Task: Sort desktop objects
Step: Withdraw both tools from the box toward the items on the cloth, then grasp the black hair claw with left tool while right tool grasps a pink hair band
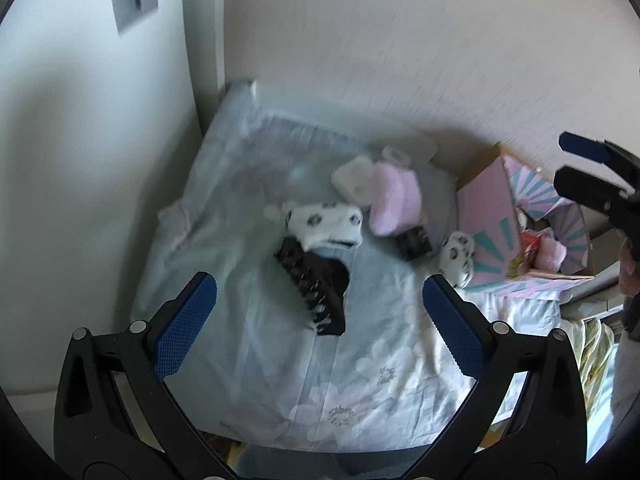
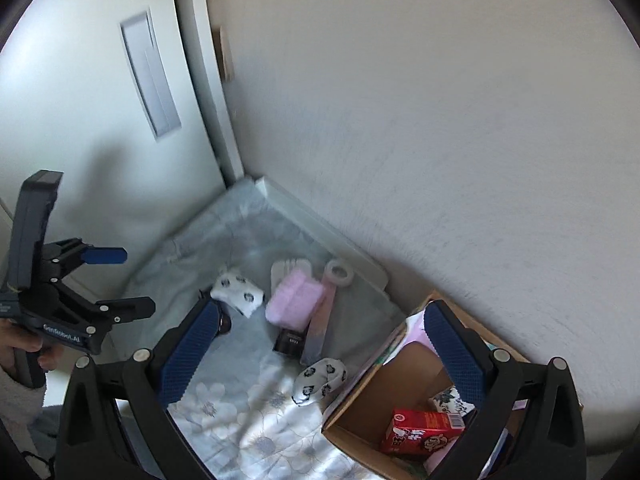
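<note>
A black hair claw clip (image 1: 312, 292) lies on the pale floral cloth (image 1: 380, 368), and my left gripper (image 1: 320, 282) hovers open above it with nothing between its fingers. Beyond the clip lie a panda-print sock (image 1: 328, 222), a pink fluffy sock (image 1: 394, 200), a small black jar (image 1: 414, 242) and a rolled panda sock (image 1: 456, 258). My right gripper (image 2: 322, 310) is open and empty above the cloth, next to the open box (image 2: 400, 376). That box holds a red carton (image 2: 420, 432). Each gripper shows in the other's view, the right gripper (image 1: 562, 162) and the left gripper (image 2: 124, 280).
Walls close the corner at the back and left. A tape roll (image 2: 340, 272) and a long flat strip (image 2: 320, 328) lie beside the pink sock (image 2: 294, 300). The pink patterned box (image 1: 488, 208) stands at the right edge of the cloth. A hand (image 2: 24, 344) holds the left gripper.
</note>
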Demonstrator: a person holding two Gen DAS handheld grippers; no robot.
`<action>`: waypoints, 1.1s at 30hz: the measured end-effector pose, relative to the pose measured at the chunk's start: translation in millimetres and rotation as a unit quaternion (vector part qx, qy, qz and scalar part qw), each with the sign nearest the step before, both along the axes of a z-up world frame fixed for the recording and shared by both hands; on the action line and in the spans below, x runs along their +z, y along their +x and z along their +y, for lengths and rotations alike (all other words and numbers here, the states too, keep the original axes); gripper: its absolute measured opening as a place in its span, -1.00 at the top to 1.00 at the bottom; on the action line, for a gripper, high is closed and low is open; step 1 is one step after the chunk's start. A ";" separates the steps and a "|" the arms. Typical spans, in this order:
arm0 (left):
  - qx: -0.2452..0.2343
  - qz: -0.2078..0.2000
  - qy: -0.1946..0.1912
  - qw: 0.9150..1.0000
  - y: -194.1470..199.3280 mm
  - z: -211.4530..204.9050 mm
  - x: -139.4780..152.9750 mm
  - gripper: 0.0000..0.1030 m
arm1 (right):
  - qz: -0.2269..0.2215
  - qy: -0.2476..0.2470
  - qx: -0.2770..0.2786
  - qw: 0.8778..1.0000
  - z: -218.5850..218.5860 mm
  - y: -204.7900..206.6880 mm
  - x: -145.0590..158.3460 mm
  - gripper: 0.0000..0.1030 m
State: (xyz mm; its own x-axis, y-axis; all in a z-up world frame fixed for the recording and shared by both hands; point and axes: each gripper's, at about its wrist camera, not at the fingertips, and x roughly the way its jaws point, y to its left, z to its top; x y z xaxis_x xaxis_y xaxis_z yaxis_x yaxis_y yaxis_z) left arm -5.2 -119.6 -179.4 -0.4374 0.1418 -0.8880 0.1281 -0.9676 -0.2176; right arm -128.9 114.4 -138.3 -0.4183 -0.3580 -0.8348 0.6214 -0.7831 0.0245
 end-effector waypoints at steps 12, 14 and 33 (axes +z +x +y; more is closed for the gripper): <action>0.036 -0.028 -0.010 0.999 -16.9 14.0 -66.7 -0.99 | -0.099 0.053 -0.011 0.994 -61.5 -37.2 -73.9 -0.99; 0.042 -0.026 -0.016 0.999 -20.0 14.7 -72.1 -0.99 | -0.116 0.072 -0.021 0.990 -68.6 -44.5 -86.8 -0.99; 0.044 -0.044 -0.020 0.998 -28.5 21.1 -100.6 -0.27 | -0.231 0.088 -0.034 0.968 -76.7 -76.7 -158.4 -0.39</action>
State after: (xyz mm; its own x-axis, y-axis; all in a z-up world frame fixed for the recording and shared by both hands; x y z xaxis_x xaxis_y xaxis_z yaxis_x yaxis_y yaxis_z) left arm -33.6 -98.5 -280.1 -0.3675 0.0706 -0.9274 0.2304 -0.9591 -0.1643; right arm -205.6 37.7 -296.7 -0.0026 -0.1776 -0.9841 0.5230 -0.8390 0.1501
